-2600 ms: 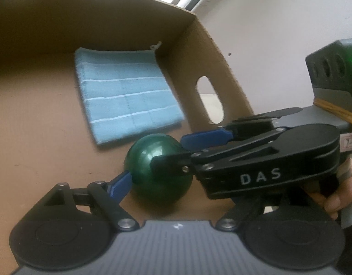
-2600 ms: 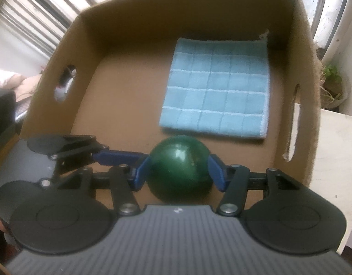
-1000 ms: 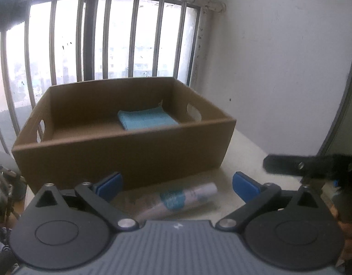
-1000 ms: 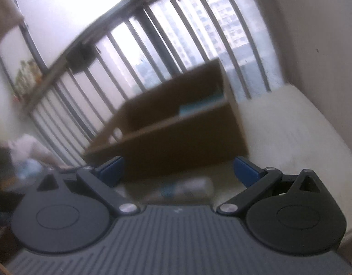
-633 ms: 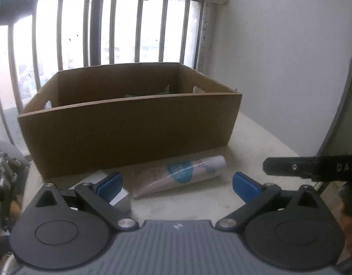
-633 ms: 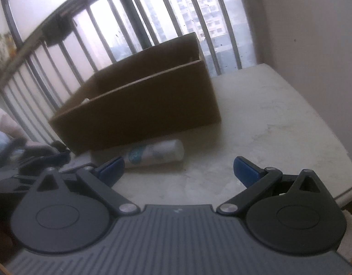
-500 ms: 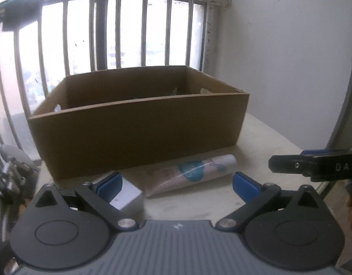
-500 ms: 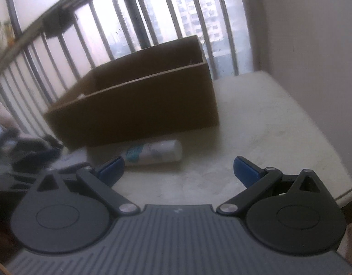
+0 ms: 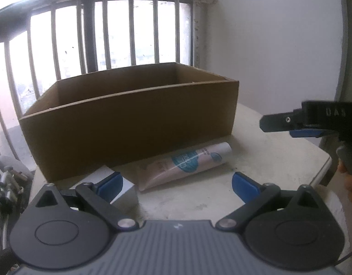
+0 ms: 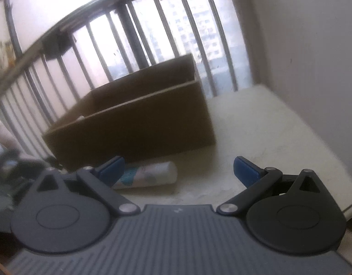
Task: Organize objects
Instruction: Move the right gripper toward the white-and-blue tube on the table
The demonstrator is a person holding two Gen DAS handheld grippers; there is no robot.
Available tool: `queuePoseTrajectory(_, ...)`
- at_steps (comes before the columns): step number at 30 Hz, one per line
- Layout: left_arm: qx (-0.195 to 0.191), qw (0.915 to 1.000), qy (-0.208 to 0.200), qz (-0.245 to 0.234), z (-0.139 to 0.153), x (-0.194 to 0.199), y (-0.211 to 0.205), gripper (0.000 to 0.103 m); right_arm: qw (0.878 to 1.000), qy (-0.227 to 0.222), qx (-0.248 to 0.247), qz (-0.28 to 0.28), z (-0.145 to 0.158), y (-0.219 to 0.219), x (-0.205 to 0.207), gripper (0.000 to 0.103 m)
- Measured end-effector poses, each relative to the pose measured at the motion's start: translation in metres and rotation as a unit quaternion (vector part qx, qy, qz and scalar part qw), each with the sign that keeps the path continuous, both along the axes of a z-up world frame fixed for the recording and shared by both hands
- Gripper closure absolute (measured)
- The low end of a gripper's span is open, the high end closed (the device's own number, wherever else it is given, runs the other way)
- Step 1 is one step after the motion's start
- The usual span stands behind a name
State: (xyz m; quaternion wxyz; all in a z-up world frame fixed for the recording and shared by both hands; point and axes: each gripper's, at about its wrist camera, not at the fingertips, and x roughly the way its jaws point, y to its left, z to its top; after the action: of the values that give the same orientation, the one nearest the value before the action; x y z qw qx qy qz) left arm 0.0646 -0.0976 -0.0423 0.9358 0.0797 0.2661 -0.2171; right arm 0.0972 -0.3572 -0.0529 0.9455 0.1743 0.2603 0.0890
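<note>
A brown cardboard box [image 9: 130, 123] stands on the white table [image 9: 263, 151]; its inside is hidden from here. A white and pink tube with a blue label [image 9: 185, 162] lies in front of the box, and also shows in the right wrist view [image 10: 148, 174]. A small white box [image 9: 127, 190] lies left of the tube, by my left finger. My left gripper [image 9: 177, 183] is open and empty, low over the table, just short of the tube. My right gripper [image 10: 178, 168] is open and empty, to the right of the tube; it shows at the right of the left wrist view [image 9: 290, 126].
A barred window [image 9: 107, 34] runs behind the box. A white wall [image 9: 279, 45] bounds the right side. The table's edge [image 10: 350, 208] is close on the right. Metal clutter [image 9: 6, 183] sits off the table's left side.
Both grippers let go of the green ball in the box, pulled back out and dropped low in front of the box. The tube and the small white box came into view.
</note>
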Motion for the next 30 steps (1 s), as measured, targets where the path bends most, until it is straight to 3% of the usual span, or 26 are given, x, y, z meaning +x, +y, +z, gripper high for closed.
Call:
queuePoseTrajectory(2,0.004,1.0,-0.002,-0.005,-0.003,0.002,-0.006,0.003,1.0,0.01,0.012,0.01,-0.004,-0.001,0.007,0.001)
queuePoseTrajectory(12,-0.003,0.9979,0.029,-0.058,-0.023,0.018,-0.037,0.01,0.996,0.015,-0.036,0.077,-0.007,0.017,0.041,0.003)
queuePoseTrajectory(15,0.006,0.9963,0.058,-0.062,-0.032,0.03,-0.05,0.012,0.992,0.017,-0.054,0.115,-0.009,0.027,0.056,0.006)
queuePoseTrajectory(18,0.01,0.9964,0.06,-0.059,-0.041,0.036,-0.056,0.012,0.986,0.019,-0.067,0.149,-0.012,0.035,0.071,0.012)
queuePoseTrajectory(23,-0.022,0.9952,0.08,-0.053,-0.049,0.046,-0.051,0.012,0.976,0.059,-0.072,0.198,-0.02,0.048,0.096,0.028)
queuePoseTrajectory(30,-0.031,0.9938,0.092,-0.054,-0.054,0.047,-0.041,0.012,0.968,0.057,-0.092,0.226,-0.01,0.059,0.106,0.031)
